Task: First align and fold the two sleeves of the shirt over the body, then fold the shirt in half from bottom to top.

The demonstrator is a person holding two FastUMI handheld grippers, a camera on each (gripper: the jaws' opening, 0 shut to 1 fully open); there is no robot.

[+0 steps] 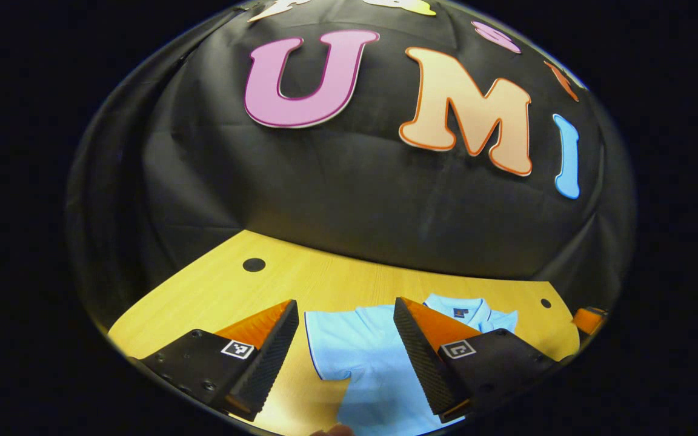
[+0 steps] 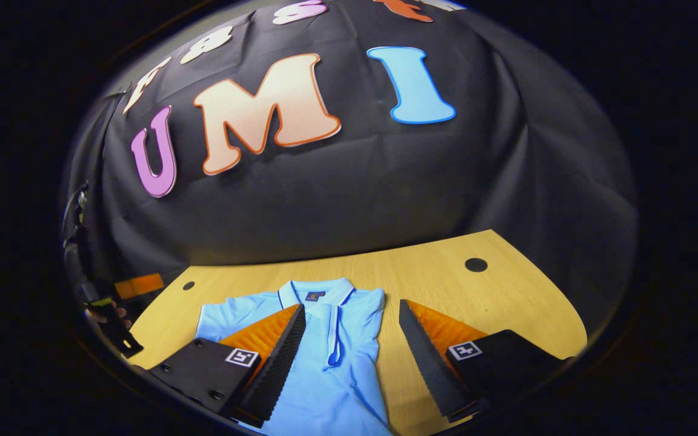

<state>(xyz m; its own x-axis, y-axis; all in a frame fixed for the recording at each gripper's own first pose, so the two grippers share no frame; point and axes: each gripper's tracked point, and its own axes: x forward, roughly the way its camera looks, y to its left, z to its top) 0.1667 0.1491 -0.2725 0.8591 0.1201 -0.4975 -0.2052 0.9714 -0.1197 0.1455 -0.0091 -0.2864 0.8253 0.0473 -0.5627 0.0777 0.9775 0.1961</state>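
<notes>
Light-blue cotton, a polo shirt (image 2: pixel 331 363) lay flat and face up on the wooden table (image 2: pixel 446 272), collar (image 2: pixel 315 292) toward the booth's back wall. In the right gripper view its right side already looked turned in to a straight edge, while in the left gripper view the left sleeve (image 1: pixel 331 342) was spread out on the wood. Both tools hovered above the cloth with nothing in their grip: the left gripper (image 1: pixel 346 357) had its jaws wide apart over that sleeve, and the right gripper (image 2: pixel 352 363) stood equally wide open over the placket. The left sleeve appeared to be the next fold; taking it by the cuff edge and carrying it level across the chest, hem parallel to the side seam, should keep the body from bunching. A small dark label inside the collar was too small to read; the printed squares on the grippers were markers, not writing.
</notes>
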